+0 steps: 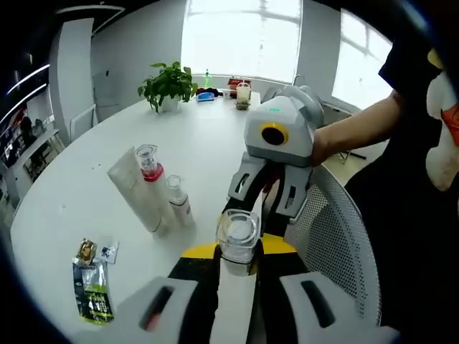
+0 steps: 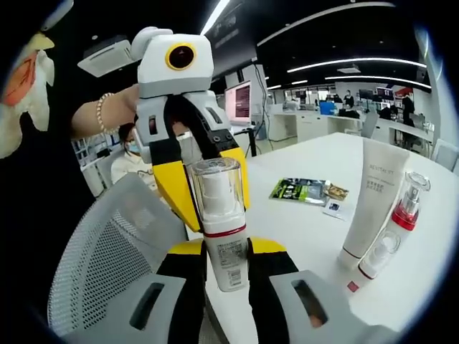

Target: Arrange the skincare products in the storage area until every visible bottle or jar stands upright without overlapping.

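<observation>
A white pump bottle with a clear cap (image 2: pixel 221 222) and a red band stands upright in the air just off the table edge, pinched on both sides. In the right gripper view the right gripper (image 2: pixel 224 269) has its yellow-and-black jaws pressed against the bottle's lower body, while the left gripper (image 2: pixel 208 179) comes in from behind with its yellow jaws flanking the cap and shoulder. The left gripper view shows the same bottle (image 1: pixel 237 240) from the cap end, held between the left gripper (image 1: pixel 233 276) jaws, with the right gripper (image 1: pixel 267 204) closed on it from the far side.

On the white table (image 1: pixel 201 143) three more products stand close together: a white tube (image 1: pixel 136 188) resting on its cap, a red-collared pump bottle (image 1: pixel 150 175) just beside it, and a small clear-capped bottle (image 1: pixel 178 201) next to that. Well apart from them, near the table edge, lie a green sachet (image 1: pixel 93 290) and a small gold packet (image 1: pixel 86 249), flat.

A grey mesh chair back (image 1: pixel 337 244) sits just beside the table. At the far side stand a potted plant (image 1: pixel 168 86) and small items below bright windows (image 1: pixel 240 36). The right gripper view shows an open office with desks, monitors and ceiling strip lights
</observation>
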The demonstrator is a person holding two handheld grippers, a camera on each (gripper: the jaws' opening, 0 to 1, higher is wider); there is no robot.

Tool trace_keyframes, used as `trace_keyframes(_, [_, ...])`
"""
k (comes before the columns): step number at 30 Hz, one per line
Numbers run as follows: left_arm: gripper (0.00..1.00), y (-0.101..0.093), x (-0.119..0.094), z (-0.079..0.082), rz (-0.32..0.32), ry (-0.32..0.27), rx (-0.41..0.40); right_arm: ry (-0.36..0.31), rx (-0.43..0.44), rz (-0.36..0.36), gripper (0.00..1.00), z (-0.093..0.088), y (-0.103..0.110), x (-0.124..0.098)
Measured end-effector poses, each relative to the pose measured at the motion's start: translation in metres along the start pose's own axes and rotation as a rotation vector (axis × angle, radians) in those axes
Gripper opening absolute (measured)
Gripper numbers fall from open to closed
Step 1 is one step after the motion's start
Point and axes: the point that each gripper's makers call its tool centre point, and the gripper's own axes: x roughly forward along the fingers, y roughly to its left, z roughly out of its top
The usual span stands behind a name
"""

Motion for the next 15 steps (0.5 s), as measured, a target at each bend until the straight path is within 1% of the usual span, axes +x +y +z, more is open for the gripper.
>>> trace_keyframes(5, [0.19, 0.006, 0.006, -0.005, 0.002, 0.007, -0.002, 0.033, 0.014, -0.015, 0.22, -0.007, -0.007, -0.001])
trace_keyframes(6, [0.19, 0.008, 0.009, -0.007, 0.005, 0.011, -0.009, 0.048, 0.007, -0.023, 0.22, -0.011, -0.009, -0.001])
trace_keyframes(11, [0.19, 0.012, 0.019, -0.014, 0.003, 0.015, -0.023, 0.075, 0.019, -0.04, 0.22, -0.022, -0.014, -0.001])
trace_keyframes(15, [0.19, 0.014, 0.029, -0.022, -0.001, 0.034, -0.015, 0.103, 0.027, -0.055, 0.23, -0.034, -0.017, -0.001])
